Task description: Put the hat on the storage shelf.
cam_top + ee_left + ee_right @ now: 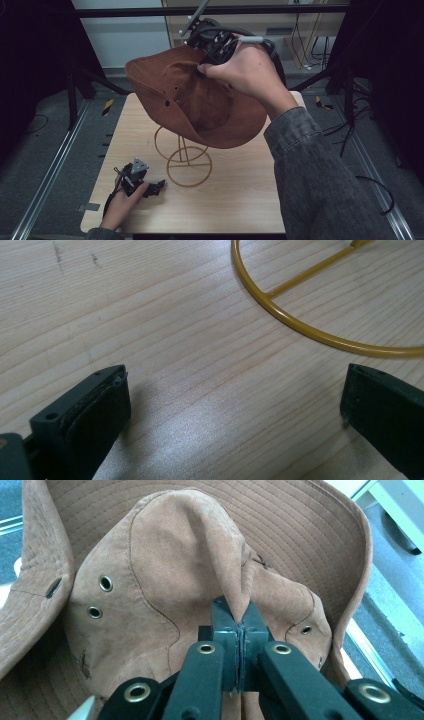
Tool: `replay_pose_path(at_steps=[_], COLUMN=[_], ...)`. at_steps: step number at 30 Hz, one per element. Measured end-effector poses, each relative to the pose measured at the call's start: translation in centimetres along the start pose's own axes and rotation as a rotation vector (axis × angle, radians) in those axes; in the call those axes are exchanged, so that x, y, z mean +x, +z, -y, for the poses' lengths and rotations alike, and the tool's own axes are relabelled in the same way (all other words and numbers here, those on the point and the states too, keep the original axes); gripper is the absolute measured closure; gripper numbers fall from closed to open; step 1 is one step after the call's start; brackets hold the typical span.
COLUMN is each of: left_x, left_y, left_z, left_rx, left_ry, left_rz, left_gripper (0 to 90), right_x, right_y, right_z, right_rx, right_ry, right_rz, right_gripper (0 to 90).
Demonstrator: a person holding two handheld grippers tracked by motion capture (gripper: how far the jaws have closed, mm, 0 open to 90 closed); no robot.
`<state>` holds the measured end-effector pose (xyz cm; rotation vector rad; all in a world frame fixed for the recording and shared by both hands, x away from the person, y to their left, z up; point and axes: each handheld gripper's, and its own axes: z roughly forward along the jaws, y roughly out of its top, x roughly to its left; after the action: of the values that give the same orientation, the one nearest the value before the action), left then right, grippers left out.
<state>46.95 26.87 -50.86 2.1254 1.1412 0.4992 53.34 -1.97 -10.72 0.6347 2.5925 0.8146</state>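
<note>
- L gripper (150, 188) is resting on the table (240, 200) at about 7 o'clock from the wire stand's base, jaws standing wide w/ nothing between them; in the left gripper view just bare wood is lying between the pads (97, 412), w/ the yellow ring at 1 o'clock.
- Wire stand (186, 162) is sitting mid-table, base ring flat, upper loop rising under the hat's near brim.
- Brown hat (200, 105) is hanging in the air above the stand, tilted, brim drooping toward 5 o'clock.
- R gripper (239, 630) is pinching a raised fold of the crown (220, 555), jaws clamped tight on the cloth; R hand (245, 70) is carrying it at about 12 o'clock from the stand.
- Judging the step: hat is either going onto or coming off the stand. Doing it well means keeping the pinch firm, since a thin fold could be slipping out.
- Moving slow & level, so the brim isn't snagging the top loop and tipping the light stand.
- L gripper could be steadying the base ring, as it's sitting near already.
</note>
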Motion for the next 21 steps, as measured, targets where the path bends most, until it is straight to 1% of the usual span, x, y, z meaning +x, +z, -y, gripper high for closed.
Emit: replay_pose_path(at_steps=[5, 7, 8, 13, 16, 21], left_x=[0.0, 0.0, 0.0, 0.0, 0.0, 0.0], left_y=[0.0, 0.0, 0.0, 0.0, 0.0, 0.0], left_z=[0.0, 0.0, 0.0, 0.0, 0.0, 0.0], left_rx=[-0.001, -0.001, -0.001, -0.001, -0.001, -0.001], left_ry=[0.000, 0.000, 0.000, 0.000, 0.001, 0.001], left_rz=[0.002, 0.001, 0.001, 0.002, 0.002, 0.002], left_gripper=[0.0, 0.0, 0.0, 0.0, 0.0, 0.0], right_x=[0.3, 0.5, 0.6, 0.9, 1.1, 1.4], right_y=[0.6, 0.9, 1.1, 2.1, 2.4, 3.0], right_z=[-0.5, -0.6, -0.7, -0.8, -0.9, -0.9], right_rx=[-0.003, 0.003, 0.006, 0.013, 0.014, 0.018], right_ry=[-0.006, 0.000, -0.006, -0.012, -0.022, -0.023], right_rz=[-0.007, -0.012, -0.013, -0.024, -0.029, -0.042], right_gripper=[89.2, 89.2, 89.1, 89.1, 89.1, 89.0])
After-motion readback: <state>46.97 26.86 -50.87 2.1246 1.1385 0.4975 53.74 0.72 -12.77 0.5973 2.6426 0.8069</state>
